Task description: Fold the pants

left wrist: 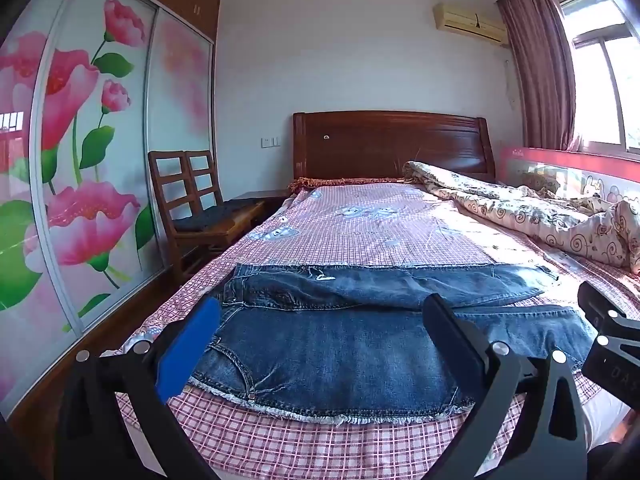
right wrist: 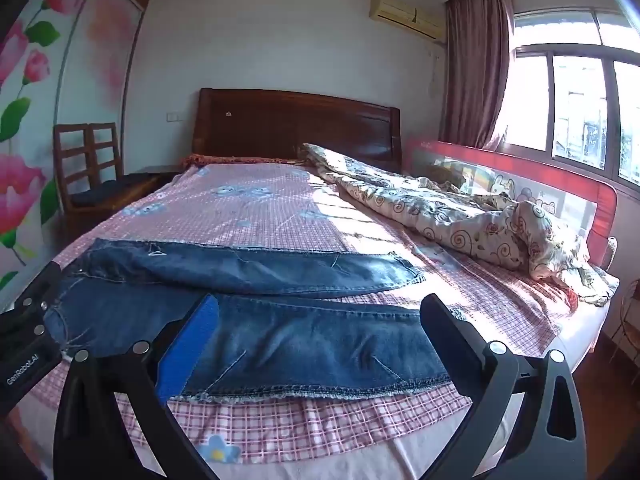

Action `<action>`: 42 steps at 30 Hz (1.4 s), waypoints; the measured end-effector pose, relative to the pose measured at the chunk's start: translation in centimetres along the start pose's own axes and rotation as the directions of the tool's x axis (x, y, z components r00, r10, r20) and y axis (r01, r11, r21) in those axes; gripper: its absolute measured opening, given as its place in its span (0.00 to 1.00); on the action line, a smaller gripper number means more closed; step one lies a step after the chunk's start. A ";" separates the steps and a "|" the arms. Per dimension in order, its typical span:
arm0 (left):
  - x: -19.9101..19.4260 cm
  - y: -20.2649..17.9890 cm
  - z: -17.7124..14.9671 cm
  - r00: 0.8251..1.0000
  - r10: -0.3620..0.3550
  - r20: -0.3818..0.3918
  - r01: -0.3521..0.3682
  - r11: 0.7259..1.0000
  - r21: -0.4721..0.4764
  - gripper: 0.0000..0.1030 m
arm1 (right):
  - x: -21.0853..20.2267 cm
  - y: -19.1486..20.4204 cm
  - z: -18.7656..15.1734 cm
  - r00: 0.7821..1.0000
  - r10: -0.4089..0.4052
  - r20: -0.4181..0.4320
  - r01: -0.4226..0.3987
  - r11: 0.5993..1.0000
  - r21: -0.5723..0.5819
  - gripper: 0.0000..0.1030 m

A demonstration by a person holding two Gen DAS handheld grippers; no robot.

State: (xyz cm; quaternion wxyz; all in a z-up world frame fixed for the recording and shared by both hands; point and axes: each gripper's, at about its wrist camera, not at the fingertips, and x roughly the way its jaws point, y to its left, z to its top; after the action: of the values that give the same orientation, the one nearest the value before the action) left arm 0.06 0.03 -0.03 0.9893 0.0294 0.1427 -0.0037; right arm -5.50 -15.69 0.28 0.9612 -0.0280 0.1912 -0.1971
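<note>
A pair of blue jeans (left wrist: 340, 344) lies flat across the near end of the bed, waistband to the left and both legs running right, one leg behind the other. My left gripper (left wrist: 320, 320) hovers wide open over the waist and seat part, nothing between its fingers. In the right wrist view the jeans (right wrist: 304, 336) show their legs and frayed near edge. There my right gripper (right wrist: 320, 320) stands wide open above the near leg, holding nothing. The right gripper's body (left wrist: 608, 332) shows at the right edge of the left wrist view, and the left gripper's body (right wrist: 28, 336) at the left edge of the right wrist view.
The bed has a pink checked sheet (left wrist: 360, 224) and a dark wooden headboard (left wrist: 392, 144). A crumpled patterned quilt (right wrist: 472, 220) lies along the right side beside a red bed rail (right wrist: 520, 172). Wooden chairs (left wrist: 192, 200) and a flowered wardrobe (left wrist: 80, 140) stand on the left.
</note>
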 end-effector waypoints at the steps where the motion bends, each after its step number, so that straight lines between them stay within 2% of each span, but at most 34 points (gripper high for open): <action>1: 0.1 0.1 0.0 1.000 -0.004 -0.002 0.004 1.000 -0.005 0.98 | 0.0 0.0 0.0 1.000 0.005 -0.002 -0.005 1.000 0.005 0.97; 7: 0.0 1.4 0.4 1.000 -0.010 -0.002 0.010 1.000 -0.021 0.98 | -0.1 0.0 0.2 1.000 0.017 -0.018 -0.017 1.000 0.020 0.97; 22: 0.0 0.3 -0.2 1.000 -0.019 -0.013 0.019 1.000 -0.008 0.98 | 0.7 -0.4 0.2 0.994 0.042 -0.103 -0.037 0.998 0.051 0.97; 34: 0.1 0.3 -0.3 1.000 -0.015 -0.019 0.015 1.000 0.002 0.98 | 0.7 -0.2 -0.1 0.996 0.028 -0.080 -0.026 0.999 0.027 0.97; 41: 0.4 0.4 -0.2 0.999 -0.012 -0.053 0.013 1.000 0.018 0.98 | 0.7 -0.1 -0.2 0.996 0.033 -0.077 -0.031 0.999 0.029 0.97; 42: 0.4 0.4 -0.3 0.999 -0.012 -0.038 0.013 1.000 0.010 0.98 | 0.8 -0.1 -0.2 0.996 0.034 -0.079 -0.031 0.999 0.029 0.97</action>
State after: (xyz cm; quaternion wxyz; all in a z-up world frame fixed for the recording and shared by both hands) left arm 0.34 0.41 -0.42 0.9862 0.0339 0.1617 -0.0101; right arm -4.94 -16.07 -0.14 0.9562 -0.0038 0.2269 -0.1850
